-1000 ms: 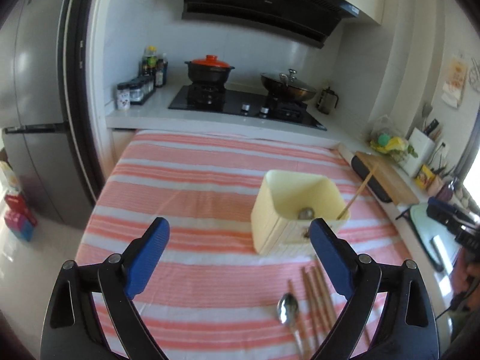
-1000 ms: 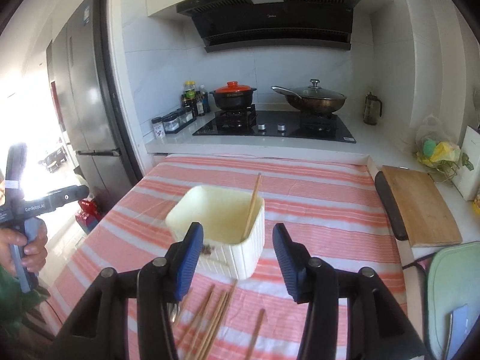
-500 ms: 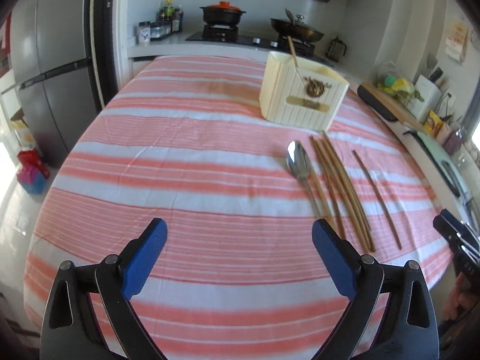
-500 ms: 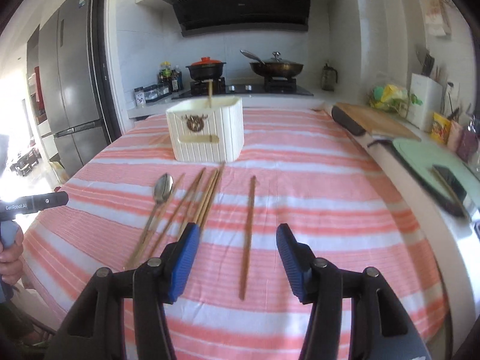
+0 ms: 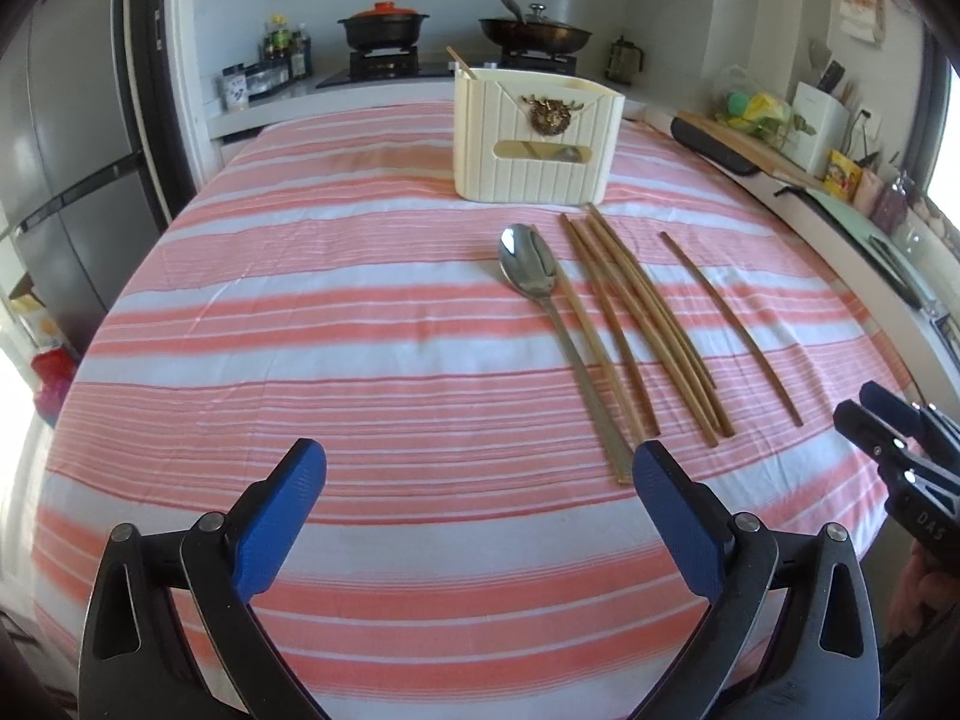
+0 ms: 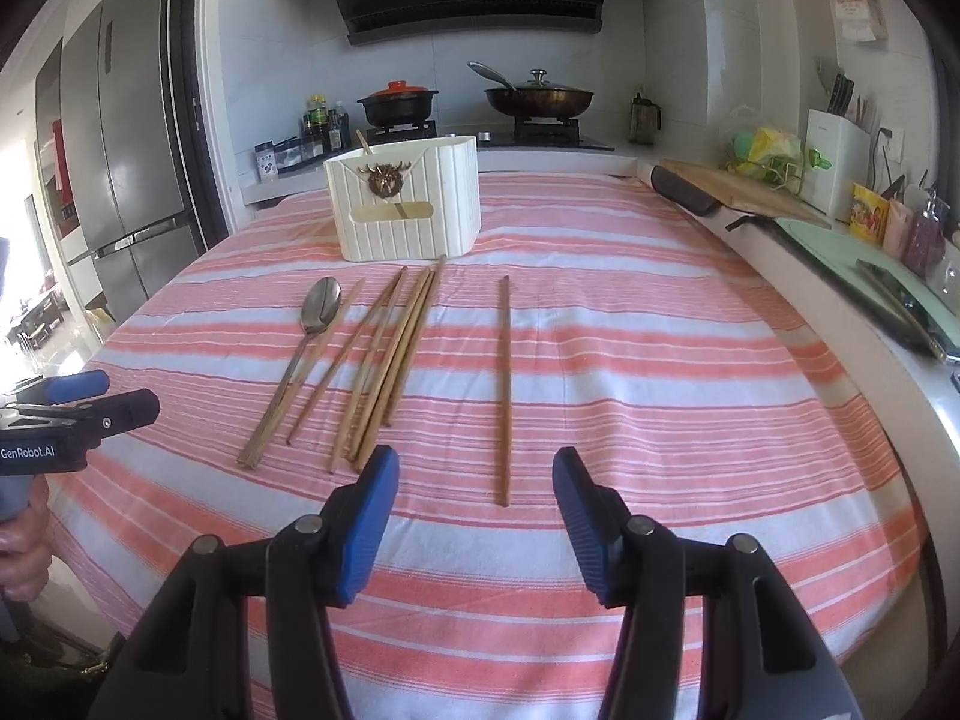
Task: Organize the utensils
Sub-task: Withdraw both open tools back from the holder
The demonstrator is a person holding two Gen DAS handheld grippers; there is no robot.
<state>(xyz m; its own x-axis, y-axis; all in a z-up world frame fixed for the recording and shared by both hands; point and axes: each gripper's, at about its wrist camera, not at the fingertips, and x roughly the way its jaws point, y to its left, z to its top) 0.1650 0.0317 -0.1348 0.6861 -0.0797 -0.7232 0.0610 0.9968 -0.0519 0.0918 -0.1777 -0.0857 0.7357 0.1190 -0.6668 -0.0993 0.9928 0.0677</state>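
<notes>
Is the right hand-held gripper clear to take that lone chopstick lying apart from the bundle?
Probably yes: the lone chopstick lies by itself on the cloth, its near end just ahead of the open right hand-held gripper, with nothing between them.

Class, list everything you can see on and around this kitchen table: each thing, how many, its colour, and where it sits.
holder: one, cream, far end of the table, a chopstick sticking out
spoon: one, silver, on the cloth in front of the holder
chopsticks: about five bunched, brown, right of the spoon; one more lying apart
tablecloth: one, pink and white stripes, covering the table
pots: two, dark, on the stove behind
left claw: blue pads, opening, nothing between
right claw: blue pads, open, empty
</notes>
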